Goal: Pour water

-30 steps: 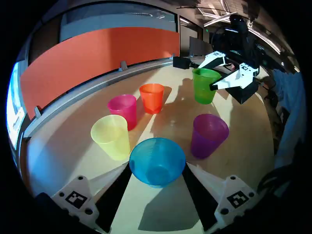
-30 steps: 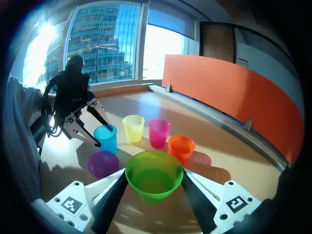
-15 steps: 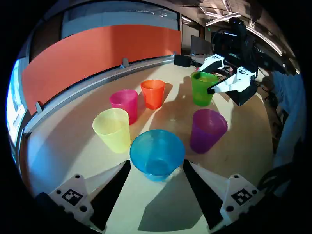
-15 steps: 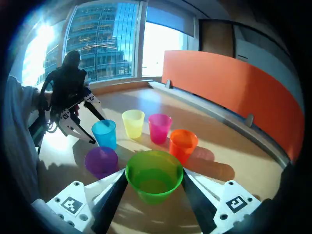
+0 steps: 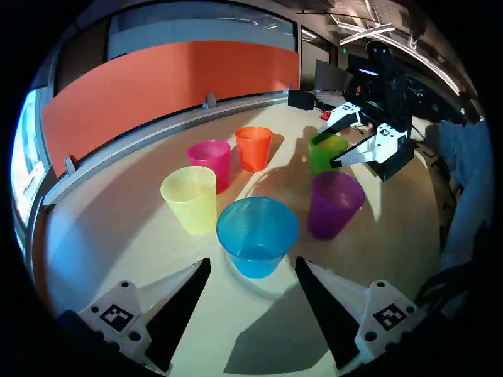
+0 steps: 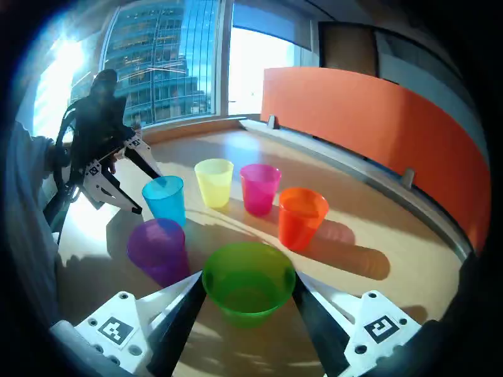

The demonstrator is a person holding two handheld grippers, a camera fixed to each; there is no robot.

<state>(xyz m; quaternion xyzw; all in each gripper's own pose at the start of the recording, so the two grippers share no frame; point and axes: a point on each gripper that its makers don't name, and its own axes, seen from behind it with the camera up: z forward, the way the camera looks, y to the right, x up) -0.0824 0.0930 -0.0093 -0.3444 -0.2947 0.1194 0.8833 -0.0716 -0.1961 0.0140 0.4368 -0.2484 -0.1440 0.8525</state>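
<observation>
Right gripper view: right gripper (image 6: 248, 276) jaws clamped on green cup (image 6: 248, 298), upright. Purple cup (image 6: 158, 248) nearest on worktop (image 6: 390, 264), just ahead-left of jaws. Left gripper (image 5: 251, 261) tips flank blue cup (image 5: 258, 229); cannot tell whether gripped.

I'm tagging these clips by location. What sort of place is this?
Probably a high-rise office: tall windows facing a glass tower, an orange partition along a long wooden table, and strip ceiling lights.
</observation>
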